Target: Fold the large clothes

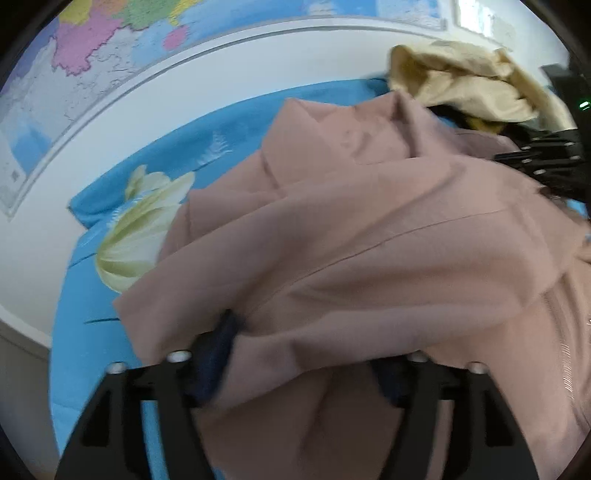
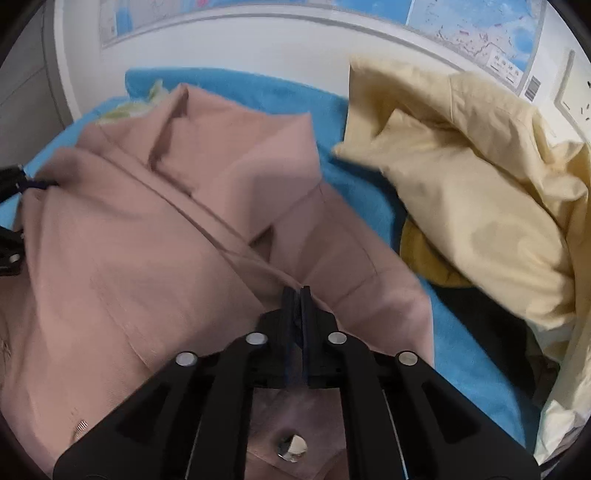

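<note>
A blue sheet [image 2: 369, 192] printed with a pale green and white flower [image 1: 140, 236] covers the surface, which meets a white wall [image 1: 229, 70]. Two maps hang on that wall, a coloured one [image 1: 88, 48] to the left and a second one [image 2: 476, 26] to the right.

One dusty-pink garment [image 2: 155, 236] lies crumpled across the middle of the sheet. One cream-yellow garment [image 2: 476, 199] is heaped on the sheet just beside it, to the right, over something dark and something mustard-coloured.

The right gripper [image 2: 295, 295] has its fingers together, clamped on a fold of the pink garment at a seam. The left gripper [image 1: 310, 354] has its fingers spread wide apart, with pink cloth draped over and between them.
</note>
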A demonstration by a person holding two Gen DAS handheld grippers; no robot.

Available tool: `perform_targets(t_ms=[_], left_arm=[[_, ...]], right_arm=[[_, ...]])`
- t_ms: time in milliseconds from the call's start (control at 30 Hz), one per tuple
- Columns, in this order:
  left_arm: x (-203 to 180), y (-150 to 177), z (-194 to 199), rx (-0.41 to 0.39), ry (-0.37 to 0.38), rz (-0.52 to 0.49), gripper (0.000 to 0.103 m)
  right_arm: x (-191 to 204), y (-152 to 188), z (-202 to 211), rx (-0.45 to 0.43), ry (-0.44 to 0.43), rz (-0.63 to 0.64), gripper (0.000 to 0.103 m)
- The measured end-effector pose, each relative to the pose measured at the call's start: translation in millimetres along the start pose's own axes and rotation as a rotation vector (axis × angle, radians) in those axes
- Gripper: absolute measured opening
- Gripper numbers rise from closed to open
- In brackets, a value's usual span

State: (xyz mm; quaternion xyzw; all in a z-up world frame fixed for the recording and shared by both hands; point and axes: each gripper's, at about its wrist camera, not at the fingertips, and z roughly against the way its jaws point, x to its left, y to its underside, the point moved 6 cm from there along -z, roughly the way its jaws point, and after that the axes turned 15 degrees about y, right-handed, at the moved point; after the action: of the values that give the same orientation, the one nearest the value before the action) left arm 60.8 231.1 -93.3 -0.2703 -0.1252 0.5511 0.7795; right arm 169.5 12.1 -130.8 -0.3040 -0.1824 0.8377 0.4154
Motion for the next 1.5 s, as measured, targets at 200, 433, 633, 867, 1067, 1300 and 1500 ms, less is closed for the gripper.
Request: perform_targets(t_ms=[200,433,633,867,1067,1300,1500], left_arm=[[-6.2,17.9,37.4,-0.082,0.07,0.005,0.078],[7.4,52.9,64.5,-0.116,0.099,0.096,0.081],[19.8,92.7,78.5,-0.109,0.152,0.196,0.083],[17.0,148.7,92.5,-0.1,0.264,0.322,0.085],[-4.9,172.5,108.5,-0.133,0.397,0.329,0.091],[-34.4,192.9,119.9,-0.158,0.545,0.306,0.096],[-57.4,201.6,120.2,-0.139,0.631,0.307,0.096]], right_arm=[[-37.7,19.1,53.6,-0.061,-0.105,-0.144,0.055],[9.5,57.1,70.6,-0.056,-0.056,0.064,0.013],[-8.6,64.3,47.7,0.014,0.012,-0.036,0.009],[-35.1,98.5,116.0,-0.06,-0.172,-0.203,0.067],[-46.5,166.4,148.3,0.001,-0.34,-0.362,0.08],[-24.3,227.7,166.3,0.071,-0.482,-0.442,0.084],[6.2,229.3,180.4,0.035,-0.585,-0.405,0.069]])
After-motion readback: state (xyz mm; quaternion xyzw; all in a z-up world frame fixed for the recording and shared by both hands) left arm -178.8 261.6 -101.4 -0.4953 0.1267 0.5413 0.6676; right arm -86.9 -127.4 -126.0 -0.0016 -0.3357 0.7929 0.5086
